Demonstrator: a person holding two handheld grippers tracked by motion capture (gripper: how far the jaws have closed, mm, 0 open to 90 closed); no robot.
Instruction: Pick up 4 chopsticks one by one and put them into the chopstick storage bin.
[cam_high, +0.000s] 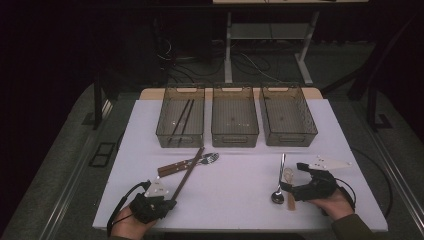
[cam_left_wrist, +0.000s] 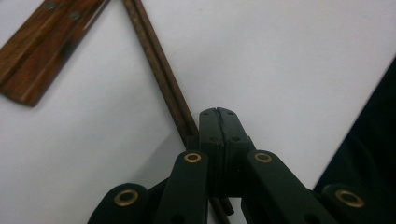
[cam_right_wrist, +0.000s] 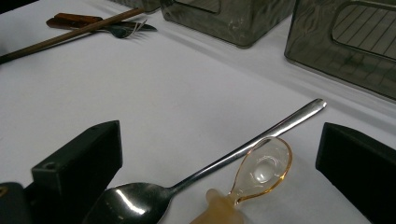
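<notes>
Noting a white, matte tabletop, smooth and flat, serving as the sorting surface. Recording three translucent grey plastic bins along its far edge, left bin, middle bin and right bin, rectangular, ribbed at the floor, with handle cut-outs, and judging them to be standing side by side as one bin per kind of utensil. Observing dark chopsticks lying lengthwise in the left bin. Finding the left gripper at the near left corner with jaws pressed together tip to tip, and the loose chopstick pair, slender, brown and finely grained, running alongside and beneath those jaws; not being able to tell whether actually pinching the pair or merely lying over its near end. Judging this pair to be the item in hand, pointing diagonally toward the left bin. Finding the right gripper at the near right with jaws spread wide and holding nothing, straddling two spoons, apparently lining up for a pick. Logging wood-handled cutlery, riveted and reddish, lying under the far end of the loose pair. Logging a polished steel spoon and, touching it, a smaller amber translucent plastic spoon, both resting flat between the spread jaws.
</notes>
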